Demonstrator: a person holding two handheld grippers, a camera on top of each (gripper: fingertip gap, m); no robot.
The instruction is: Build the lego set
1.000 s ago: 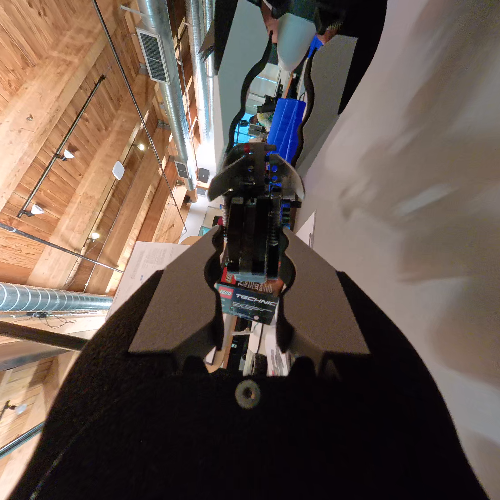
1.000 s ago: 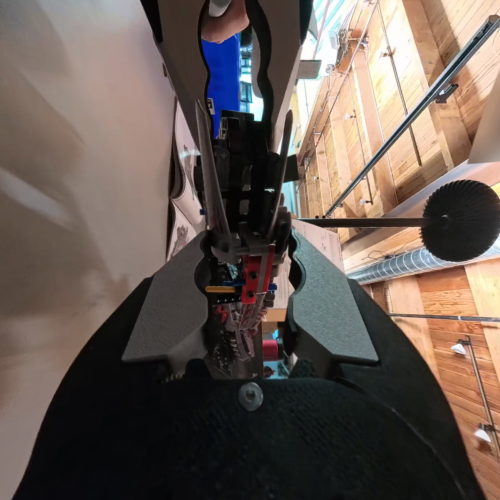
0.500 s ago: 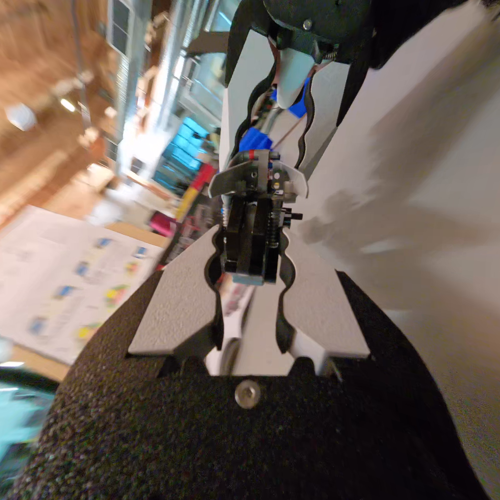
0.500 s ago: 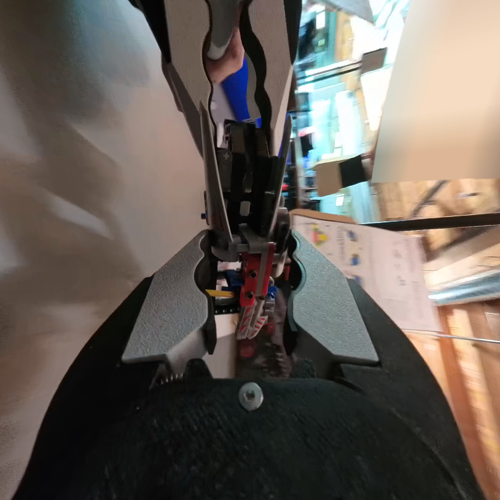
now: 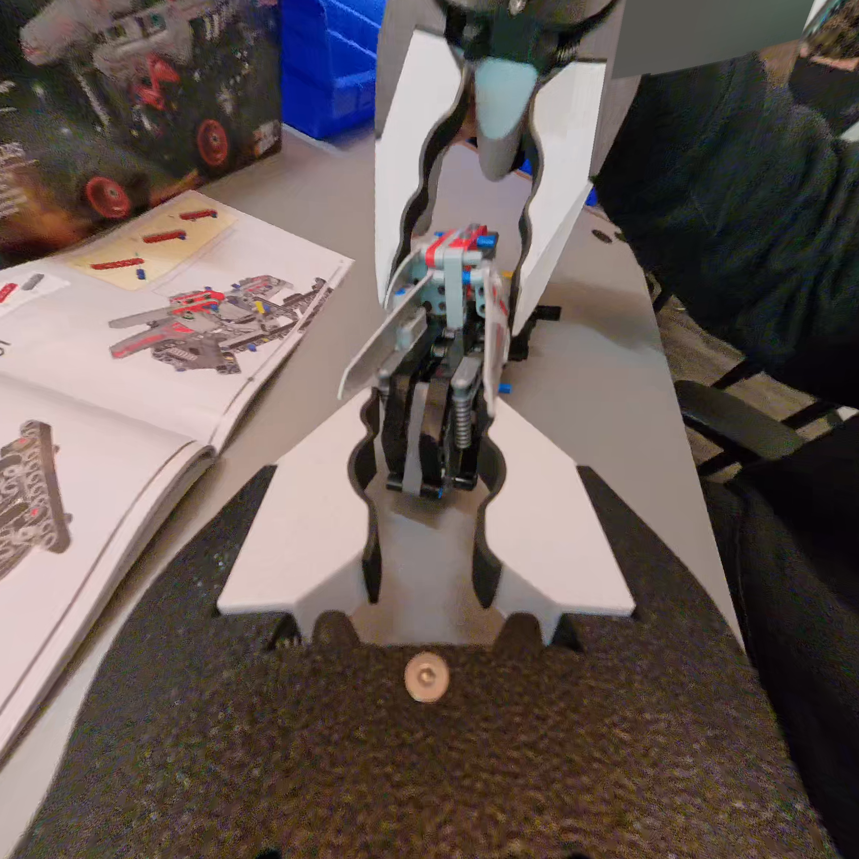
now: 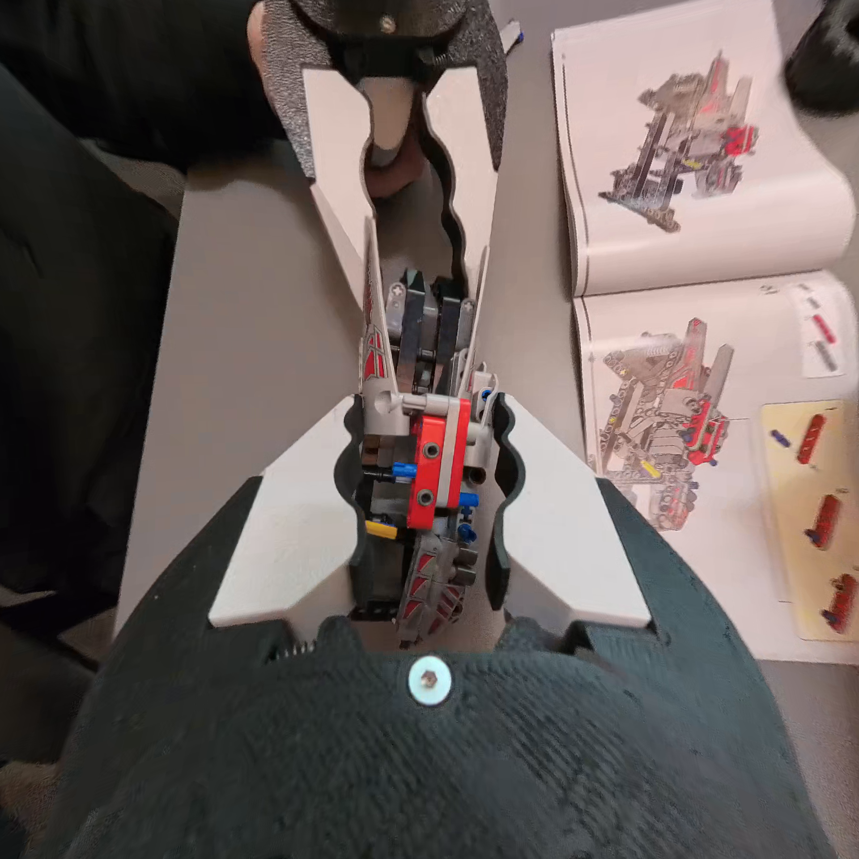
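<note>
lego model (image 5: 441, 372): centre frame, above the tabletop (image 5: 581, 395), manual (image 5: 139, 353) at 9 o'clock.
left gripper (image 5: 425, 446): clamped on black end.
right gripper (image 6: 425, 469): clamped on red end.
handling: likely light, rigid; thin grey panels could pop off, so grip the beam core.

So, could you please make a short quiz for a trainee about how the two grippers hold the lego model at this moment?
1. True or false: both the left gripper and the right gripper grip the lego model.
2. Which end does the right gripper hold? A) the red block end B) the spring end
3. Fill in: the open instruction booklet lies on the ____.

Key: 1 true; 2 A; 3 table.
</note>
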